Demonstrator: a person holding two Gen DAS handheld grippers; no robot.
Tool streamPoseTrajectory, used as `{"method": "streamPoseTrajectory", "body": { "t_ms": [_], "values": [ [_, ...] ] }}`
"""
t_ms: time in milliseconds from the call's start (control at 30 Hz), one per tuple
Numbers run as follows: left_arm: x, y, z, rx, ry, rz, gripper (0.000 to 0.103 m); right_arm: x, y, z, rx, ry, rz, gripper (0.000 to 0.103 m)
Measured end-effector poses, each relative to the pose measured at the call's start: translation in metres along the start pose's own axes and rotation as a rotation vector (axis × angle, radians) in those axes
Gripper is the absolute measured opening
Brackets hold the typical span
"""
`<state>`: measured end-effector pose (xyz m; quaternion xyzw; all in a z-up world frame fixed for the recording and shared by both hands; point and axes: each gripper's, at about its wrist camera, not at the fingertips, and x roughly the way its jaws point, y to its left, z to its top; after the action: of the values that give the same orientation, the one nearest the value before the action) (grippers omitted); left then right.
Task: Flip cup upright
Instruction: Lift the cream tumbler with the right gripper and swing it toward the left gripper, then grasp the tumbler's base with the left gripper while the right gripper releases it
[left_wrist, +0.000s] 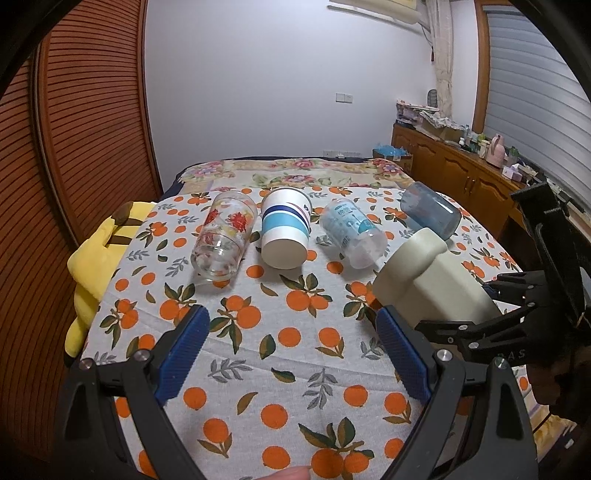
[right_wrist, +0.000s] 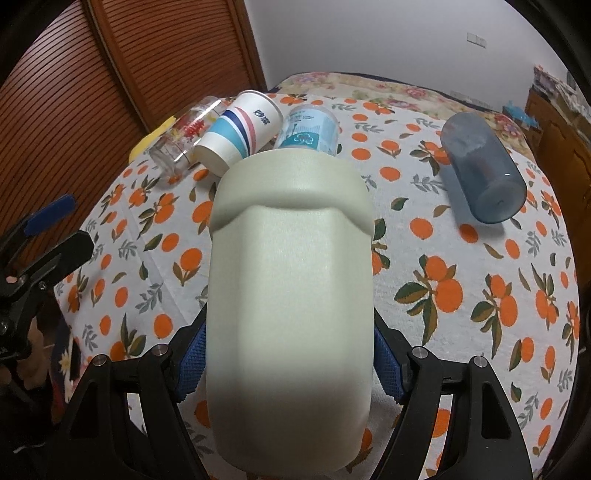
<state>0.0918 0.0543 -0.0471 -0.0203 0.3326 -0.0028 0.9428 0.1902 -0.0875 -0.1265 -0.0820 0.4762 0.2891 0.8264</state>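
My right gripper (right_wrist: 290, 363) is shut on a cream cup (right_wrist: 290, 277) and holds it above the table, lengthwise and pointing away; it also shows in the left wrist view (left_wrist: 432, 277). My left gripper (left_wrist: 293, 350) is open and empty above the orange-print cloth (left_wrist: 295, 369). Several cups lie on their sides at the far edge: a floral glass (left_wrist: 223, 236), a striped paper cup (left_wrist: 284, 232), a clear printed plastic cup (left_wrist: 351, 232) and a blue tumbler (left_wrist: 430, 212). The blue tumbler (right_wrist: 482, 170) lies right of the held cup.
A yellow plush (left_wrist: 94, 254) sits at the table's left edge. A wooden slatted door (left_wrist: 74, 129) stands on the left. A wooden cabinet (left_wrist: 461, 173) with clutter is at the right. A flowered blanket (left_wrist: 295, 171) lies beyond the cups.
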Motion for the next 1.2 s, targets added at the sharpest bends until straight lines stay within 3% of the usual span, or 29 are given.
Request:
{"method": "streamPoseTrajectory", "body": {
  "t_ms": [467, 733, 1200],
  "values": [
    [0.008, -0.022, 0.015, 0.003, 0.054, -0.049, 0.092, -0.049, 0.002, -0.012, -0.029, -0.124, 0.002, 0.083],
    [0.013, -0.059, 0.027, 0.021, 0.092, -0.103, 0.092, -0.088, -0.019, -0.038, -0.019, -0.239, -0.078, 0.084],
    [0.053, -0.088, 0.043, -0.086, 0.238, -0.155, 0.092, -0.101, -0.064, -0.067, 0.052, -0.33, -0.12, 0.084]
  ]
}}
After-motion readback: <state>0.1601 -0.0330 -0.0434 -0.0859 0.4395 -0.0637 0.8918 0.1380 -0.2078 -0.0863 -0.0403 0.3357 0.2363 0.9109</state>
